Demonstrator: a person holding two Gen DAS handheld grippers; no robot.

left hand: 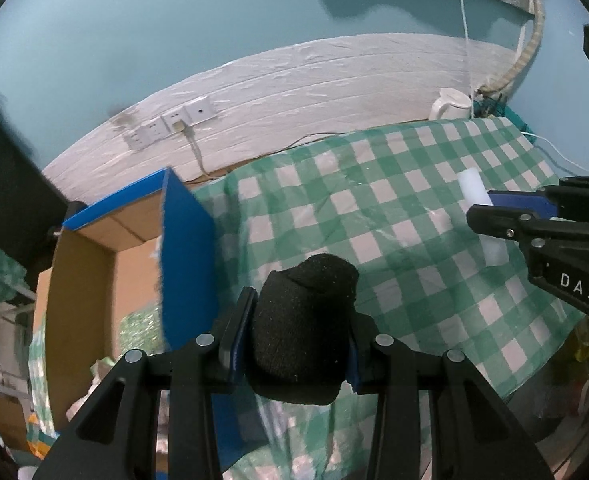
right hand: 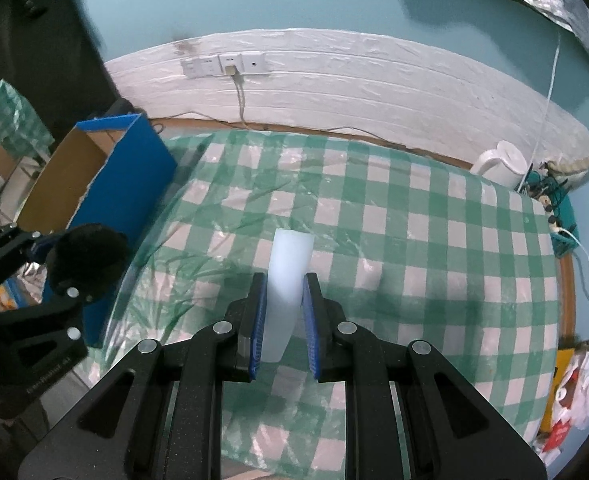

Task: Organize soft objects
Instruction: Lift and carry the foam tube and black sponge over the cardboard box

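Observation:
A black fuzzy sock roll [left hand: 304,324] sits squeezed between the blue pads of my left gripper [left hand: 300,304], held above the table's left edge beside the blue cardboard box [left hand: 186,248]. In the right wrist view the same black sock roll [right hand: 88,260] and the left gripper [right hand: 54,264] show at the left, next to the blue cardboard box [right hand: 130,168]. My right gripper [right hand: 284,284] is shut on a pale white foam block [right hand: 288,276], lifted over the green checked tablecloth [right hand: 414,240]. The white foam block [left hand: 480,216] and right gripper [left hand: 490,210] also appear at the right of the left wrist view.
The box is open on top with a brown inside [left hand: 94,264]. A white kettle [right hand: 502,164] stands at the table's far right corner by tangled cables [right hand: 550,192]. A wall socket strip [right hand: 224,64] with a plugged cord lies behind. Bags and clutter [right hand: 574,384] lie right of the table.

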